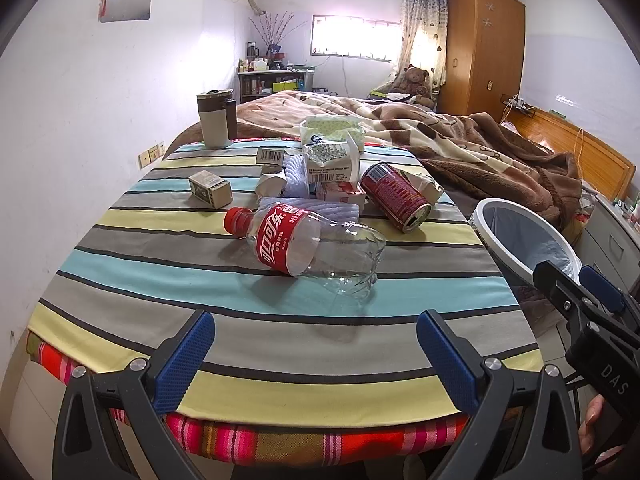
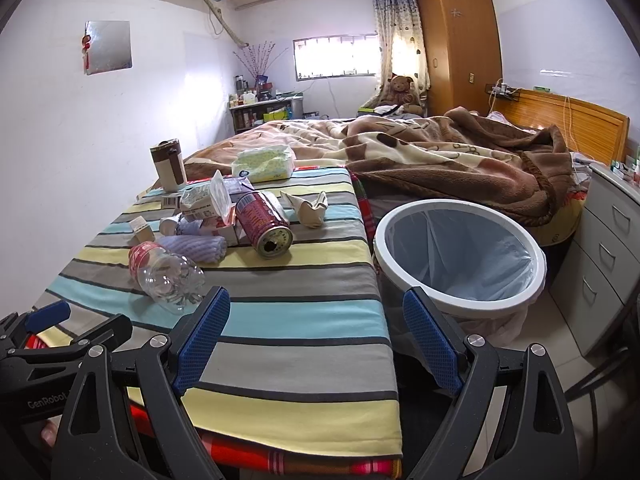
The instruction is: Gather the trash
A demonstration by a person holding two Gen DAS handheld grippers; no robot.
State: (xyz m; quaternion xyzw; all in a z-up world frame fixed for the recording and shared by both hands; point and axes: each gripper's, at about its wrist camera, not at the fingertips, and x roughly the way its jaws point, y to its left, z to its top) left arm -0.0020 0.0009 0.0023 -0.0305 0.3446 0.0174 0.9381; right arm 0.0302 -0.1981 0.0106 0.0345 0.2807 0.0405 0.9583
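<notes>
A clear, empty plastic cola bottle with a red cap and red label (image 1: 308, 246) lies on its side on the striped cloth covering the table (image 1: 168, 272), nearest to me. Just behind it, a dark red drink can (image 1: 396, 196) lies tipped over, its opened end facing me. Crumpled white wrappers (image 1: 332, 160) and a small tan cardboard box (image 1: 211, 189) are scattered near them. A round white bin lined with a pale blue bag (image 2: 460, 252) stands on the floor beside the table's right edge. My left gripper (image 1: 316, 356) hovers over the table's near edge, jaws spread wide, holding nothing. My right gripper (image 2: 316, 336) hovers by the table's right corner, also spread wide, holding nothing.
</notes>
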